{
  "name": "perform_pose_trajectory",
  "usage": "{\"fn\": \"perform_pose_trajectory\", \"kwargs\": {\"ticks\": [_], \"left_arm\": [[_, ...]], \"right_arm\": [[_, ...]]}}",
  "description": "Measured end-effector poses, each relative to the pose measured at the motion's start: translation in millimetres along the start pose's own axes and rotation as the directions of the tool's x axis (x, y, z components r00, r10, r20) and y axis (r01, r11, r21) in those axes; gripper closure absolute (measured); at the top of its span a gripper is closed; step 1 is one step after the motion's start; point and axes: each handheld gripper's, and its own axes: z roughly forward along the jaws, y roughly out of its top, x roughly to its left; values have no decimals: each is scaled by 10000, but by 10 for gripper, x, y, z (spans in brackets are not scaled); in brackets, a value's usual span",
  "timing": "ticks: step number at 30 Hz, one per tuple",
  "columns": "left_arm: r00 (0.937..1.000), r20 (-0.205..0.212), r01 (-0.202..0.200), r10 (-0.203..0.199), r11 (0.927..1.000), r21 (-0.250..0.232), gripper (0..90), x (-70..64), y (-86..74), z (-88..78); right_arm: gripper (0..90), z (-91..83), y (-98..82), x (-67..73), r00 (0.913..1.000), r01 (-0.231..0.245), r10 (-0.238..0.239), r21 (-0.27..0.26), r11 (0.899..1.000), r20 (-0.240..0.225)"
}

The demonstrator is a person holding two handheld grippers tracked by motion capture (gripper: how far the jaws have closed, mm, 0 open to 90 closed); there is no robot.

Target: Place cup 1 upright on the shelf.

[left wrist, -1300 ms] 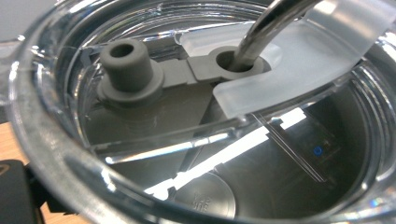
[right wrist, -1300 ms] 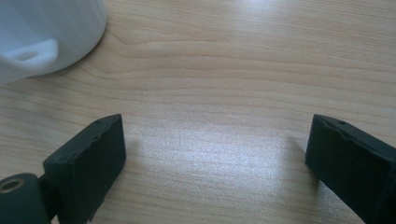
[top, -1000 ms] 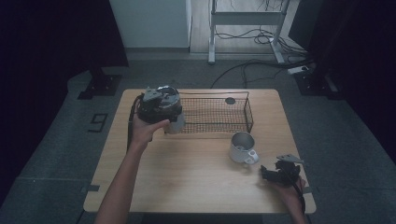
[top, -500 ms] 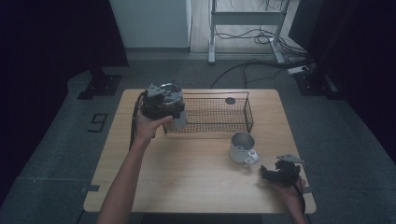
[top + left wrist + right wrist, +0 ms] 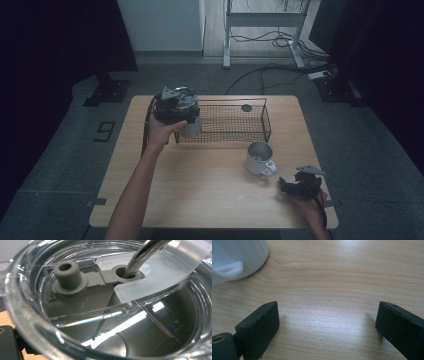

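My left claw [image 5: 186, 120] grasps a clear-lidded tumbler [image 5: 105, 302], metal straw [image 5: 140, 257] inside; right claw [image 5: 327, 325] is released beside the white mug [image 5: 259, 159].

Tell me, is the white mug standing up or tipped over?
Standing up. In the high view the white mug sits on its base on the table, its round opening facing up and its handle sticking out sideways.

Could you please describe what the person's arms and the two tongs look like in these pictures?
Both forearms are bare, with no sleeves in the high view. The left tongs have a bulky black body with a grey top, and a black cable hangs beside the wrist. The right tongs are black with a grey three-cornered plate on top and a black cable. Their fingers are blocky, matt black pads with slightly notched edges.
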Motion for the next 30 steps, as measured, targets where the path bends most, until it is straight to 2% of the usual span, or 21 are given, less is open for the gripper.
{"fn": "perform_pose_trajectory", "kwargs": {"ticks": [19, 30], "left_arm": [[9998, -36, -203, 203, 9998, 79, 42, -23, 98, 118], [9999, -43, -94, 94, 10000, -19, 42, 25, 170, 171]], "right_arm": [[49, -1, 0, 0, 10000, -3, 3, 11, 10000, -2], [49, -1, 0, 0, 10000, -6, 6, 11, 10000, -5]]}}
